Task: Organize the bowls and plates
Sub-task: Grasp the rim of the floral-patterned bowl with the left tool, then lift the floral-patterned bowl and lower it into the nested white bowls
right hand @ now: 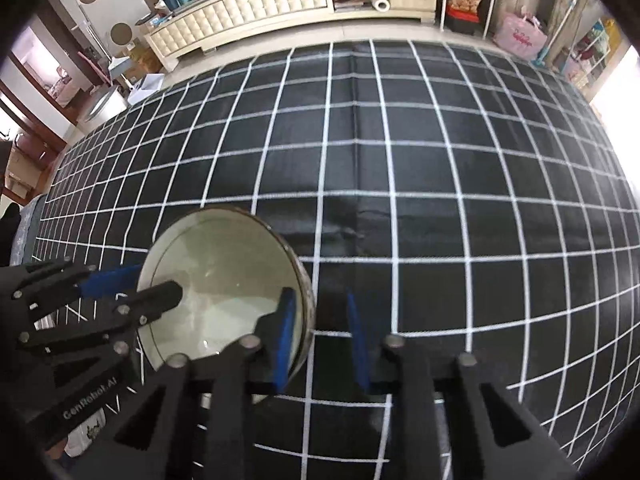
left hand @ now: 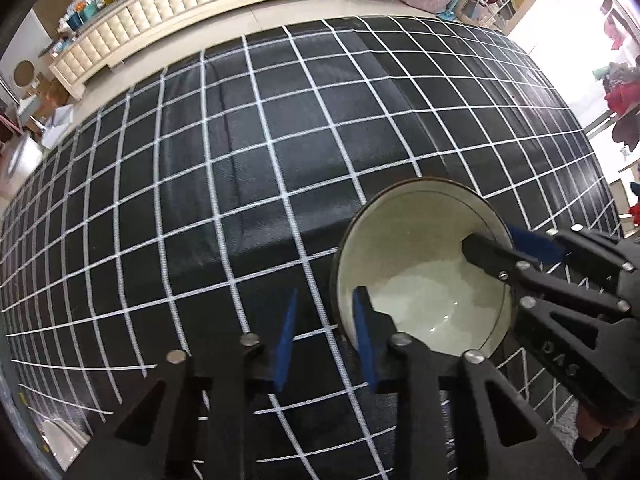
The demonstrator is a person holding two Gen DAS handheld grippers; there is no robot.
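A pale green bowl (left hand: 420, 280) with a dark rim stands on the black grid tablecloth, between both grippers. My left gripper (left hand: 326, 336) is open and straddles the bowl's left rim, one blue pad inside the bowl and one outside. My right gripper (right hand: 322, 336) is open and straddles the opposite rim of the bowl (right hand: 224, 280) in the same way. In each wrist view the other gripper shows reaching over the bowl's far rim. No plates are in view.
The black tablecloth with white grid lines (left hand: 280, 140) covers the table and stretches far ahead. Beyond its far edge stand a cream tufted cabinet (right hand: 256, 12), shelves with boxes and a pink bag (right hand: 520, 36). A metal bin (right hand: 102, 108) stands off the left edge.
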